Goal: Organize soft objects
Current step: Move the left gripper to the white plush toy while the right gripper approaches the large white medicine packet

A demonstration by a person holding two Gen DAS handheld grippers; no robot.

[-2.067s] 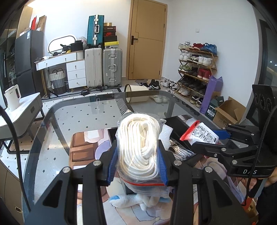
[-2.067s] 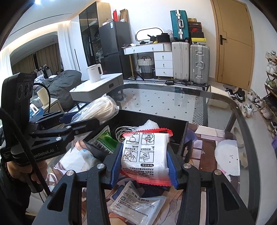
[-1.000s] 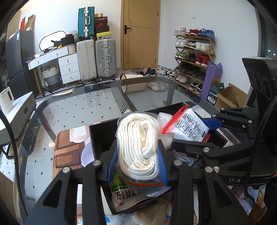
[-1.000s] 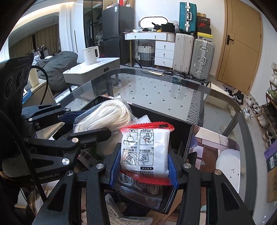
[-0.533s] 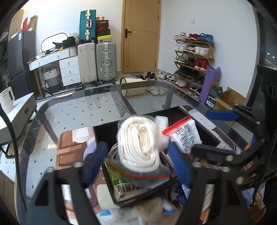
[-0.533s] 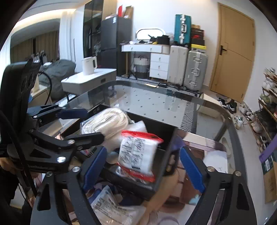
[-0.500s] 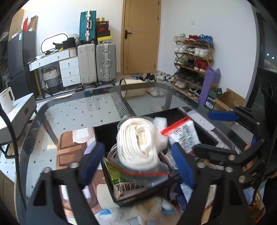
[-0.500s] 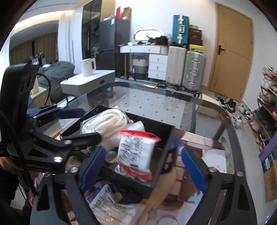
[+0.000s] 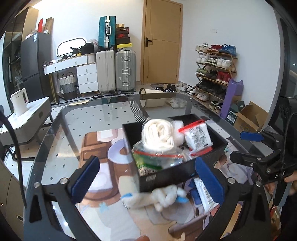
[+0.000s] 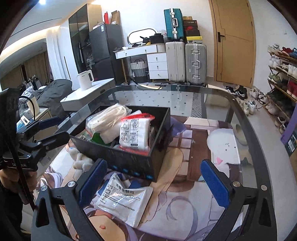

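The room is bright, lit evenly with a soft daylight feel, and a ceiling spot (image 10: 42, 1) flares at the top of the right wrist view. The glass tabletop (image 10: 185, 96) throws back pale reflections. Both views bulge hard, with black vignette corners. The plush toy (image 9: 148, 198) near the lens smears with blur.

Both tools have let go: the rope bag (image 9: 158, 137) and red-edged packet (image 10: 135, 132) now lie in the black box (image 10: 130, 163), both jaws opening, drawn back.
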